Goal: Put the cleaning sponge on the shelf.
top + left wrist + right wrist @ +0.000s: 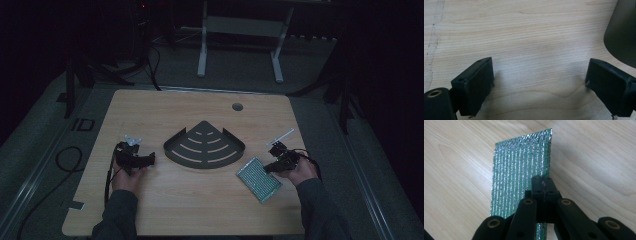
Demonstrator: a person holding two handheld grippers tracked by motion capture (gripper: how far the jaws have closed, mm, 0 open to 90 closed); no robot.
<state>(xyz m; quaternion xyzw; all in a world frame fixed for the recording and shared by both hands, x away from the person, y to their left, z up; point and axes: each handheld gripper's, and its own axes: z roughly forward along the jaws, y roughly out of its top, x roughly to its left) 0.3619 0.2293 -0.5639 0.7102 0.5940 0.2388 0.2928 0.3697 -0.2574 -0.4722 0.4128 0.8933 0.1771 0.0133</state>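
Silvery-green ribbed foil pouch (pixel 521 170) is clamped at one edge between the closed jaws of the right gripper (pixel 543 185), as seen in the right gripper view, where the two black fingers (pixel 537 185) are pressed together on the sheet and the pouch is tilted up off the wooden table (pixel 459 185). In the high view the pouch (pixel 258 179) is found at the right part of the table (pixel 200 210), just beside the right gripper (pixel 276 165) and near the dark, slotted fan-shaped tray (pixel 204 146) that is laid flat at the middle. The left gripper (pixel 145 161) is held low over the left part of the table; its jaws are seen wide apart in the left gripper view (pixel 537 82), with bare wood between them and a curved dark edge of the tray (pixel 621 35) at the upper right
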